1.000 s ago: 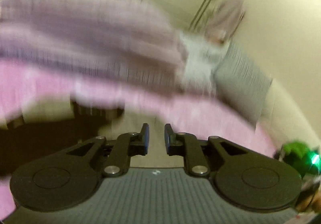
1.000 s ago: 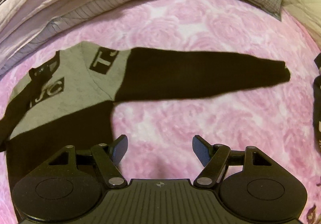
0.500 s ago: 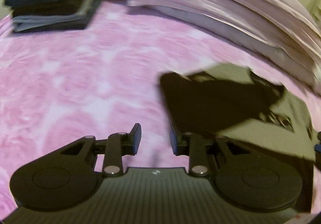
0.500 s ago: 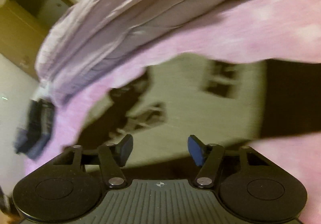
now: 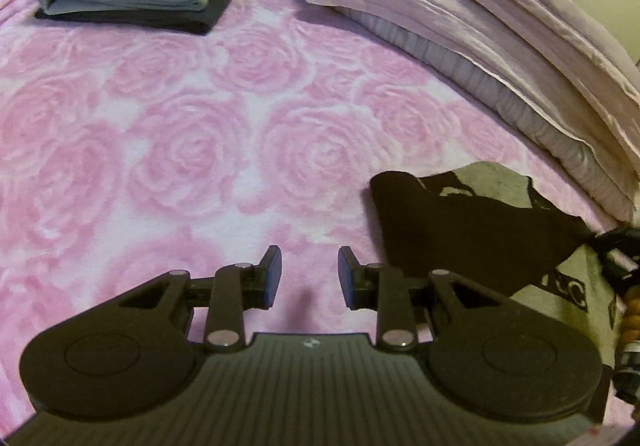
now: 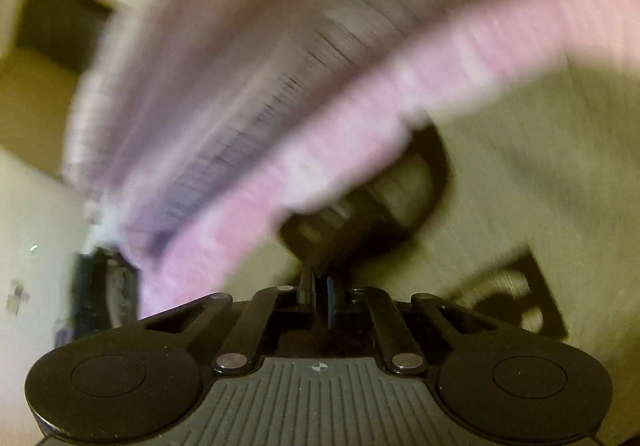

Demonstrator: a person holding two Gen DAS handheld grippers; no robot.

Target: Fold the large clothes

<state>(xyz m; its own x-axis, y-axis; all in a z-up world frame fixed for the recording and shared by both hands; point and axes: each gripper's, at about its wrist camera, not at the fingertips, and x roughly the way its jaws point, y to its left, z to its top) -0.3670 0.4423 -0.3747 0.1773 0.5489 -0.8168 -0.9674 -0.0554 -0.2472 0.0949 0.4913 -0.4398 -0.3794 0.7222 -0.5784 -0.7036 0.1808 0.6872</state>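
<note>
Sweater barely started, one sleeve folded in: left hand-held gripper parted, empty; right hand-held gripper clamped shut on its dark fabric.

The black and grey sweatshirt lies on the pink rose-patterned bedspread, at about four o'clock in the left wrist view, near the stacked bedding at two o'clock. A black sleeve is laid across its grey chest, which carries black blocks with pale letters, and its rounded end points toward ten o'clock. In the blurred right wrist view the same garment fills the area from two to five o'clock, with a dark ribbed band near the centre.
</note>
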